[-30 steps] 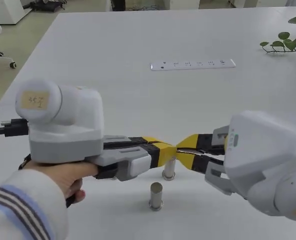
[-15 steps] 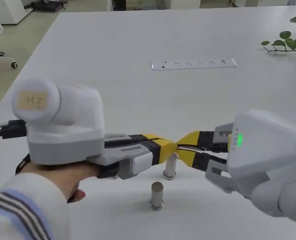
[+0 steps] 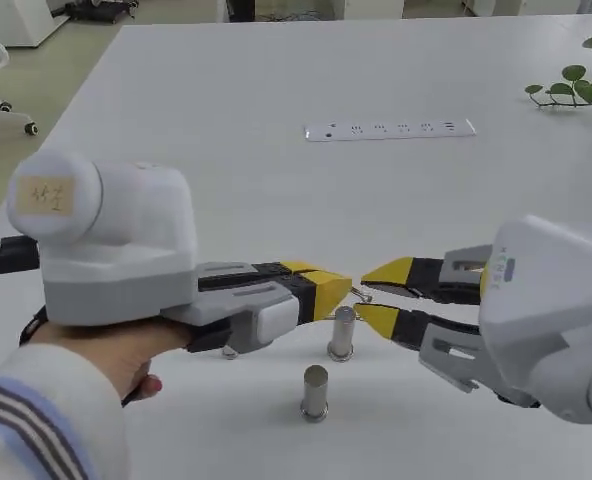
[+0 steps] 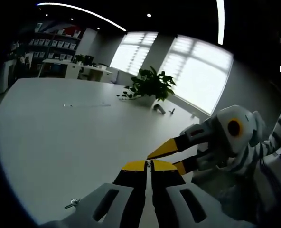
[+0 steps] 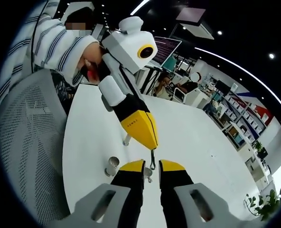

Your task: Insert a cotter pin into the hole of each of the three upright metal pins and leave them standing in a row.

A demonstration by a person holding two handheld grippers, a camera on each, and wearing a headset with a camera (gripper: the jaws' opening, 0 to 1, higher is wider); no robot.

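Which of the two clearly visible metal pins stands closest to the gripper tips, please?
The farther pin, just below the left gripper; the nearer pin stands apart, toward the person.

Small tan paper sticker (image 3: 52, 197), upper left of frame, on the white housing of the left gripper (image 3: 347, 291): handwritten marks, maybe digits, too blurred to read. No other legible text.

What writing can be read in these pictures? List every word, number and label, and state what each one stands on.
Tan sticker on the left gripper: a few handwritten marks, too blurred to read.
Power strip on the table: small markings beside the sockets, too small to read.
No other lettering can be made out.
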